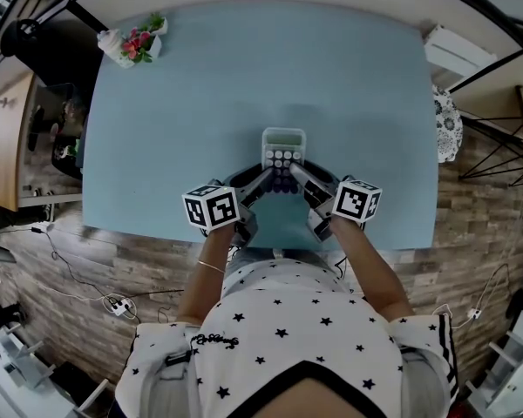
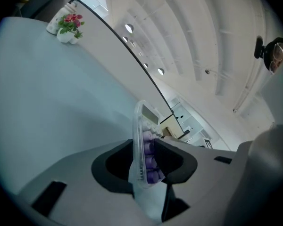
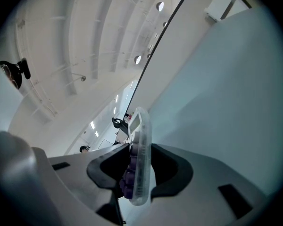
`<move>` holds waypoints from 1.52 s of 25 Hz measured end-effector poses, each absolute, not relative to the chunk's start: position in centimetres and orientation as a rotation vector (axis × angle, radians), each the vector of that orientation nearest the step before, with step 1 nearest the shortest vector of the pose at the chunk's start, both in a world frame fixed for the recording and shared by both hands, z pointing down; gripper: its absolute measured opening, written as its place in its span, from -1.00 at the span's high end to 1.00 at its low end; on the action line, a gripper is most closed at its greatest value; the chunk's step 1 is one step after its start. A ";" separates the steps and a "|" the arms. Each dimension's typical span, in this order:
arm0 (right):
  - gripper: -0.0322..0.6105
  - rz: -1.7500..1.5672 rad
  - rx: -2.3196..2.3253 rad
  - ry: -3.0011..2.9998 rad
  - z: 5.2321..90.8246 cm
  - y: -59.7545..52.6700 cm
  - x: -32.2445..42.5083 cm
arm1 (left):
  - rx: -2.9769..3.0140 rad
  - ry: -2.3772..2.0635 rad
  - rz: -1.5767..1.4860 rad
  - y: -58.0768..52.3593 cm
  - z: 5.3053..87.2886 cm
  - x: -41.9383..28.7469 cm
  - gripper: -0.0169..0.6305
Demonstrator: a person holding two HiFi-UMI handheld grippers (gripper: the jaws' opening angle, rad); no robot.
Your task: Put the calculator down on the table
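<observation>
Holds a calculator (image 1: 283,157) with a pale translucent case, a grey display and purple keys, face up, low over the light blue surface (image 1: 244,77), by the middle of its near edge; cannot tell whether it touches the surface. Grips its near end from both sides: with the left gripper (image 1: 261,181) at the near left corner, with the right gripper (image 1: 298,178) at the near right corner, the tips angled toward each other.

In the left gripper view, shows the calculator (image 2: 142,135) edge-on between the jaws of the left gripper (image 2: 146,166), one pad on the purple keys, the other against the back of the case: clamped on it. In the right gripper view, much the same: calculator (image 3: 140,145) edge-on, right gripper (image 3: 140,173) closed on it, keys against one pad, back against the other.

At the far left corner of the surface, well apart from the calculator, a small white pot of pink flowers (image 1: 135,43). Below the near edge, a star-print shirt (image 1: 288,329). On the wood-look floor (image 1: 131,264) off the near left corner, a white power strip (image 1: 113,305) with its cable.
</observation>
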State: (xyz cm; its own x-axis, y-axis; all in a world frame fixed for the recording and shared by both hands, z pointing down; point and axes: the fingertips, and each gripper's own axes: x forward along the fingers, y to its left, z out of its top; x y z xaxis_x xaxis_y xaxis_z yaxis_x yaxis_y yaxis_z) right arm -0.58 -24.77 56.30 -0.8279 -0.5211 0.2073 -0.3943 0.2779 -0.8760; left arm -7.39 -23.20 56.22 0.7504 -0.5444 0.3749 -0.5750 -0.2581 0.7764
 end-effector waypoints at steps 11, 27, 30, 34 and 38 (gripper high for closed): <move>0.46 -1.685 -0.944 2.497 59.9 -23.9 -0.8 | 1.891 -0.850 0.133 -22.5 59.7 -7.5 0.45; 0.45 -1.710 -1.033 2.598 62.1 -23.6 -1.3 | 1.846 -0.851 0.185 -22.0 62.1 -8.0 0.45; 0.44 -1.689 -1.064 2.641 62.2 -23.6 -1.2 | 1.843 -0.855 0.200 -21.9 62.3 -7.9 0.45; 0.44 -1.676 -1.093 2.675 62.4 -23.6 -1.2 | 1.849 -0.864 0.243 -22.0 62.5 -7.9 0.45; 0.43 -1.657 -1.114 2.711 62.6 -23.6 -1.3 | 1.842 -0.877 0.271 -22.0 62.7 -7.9 0.45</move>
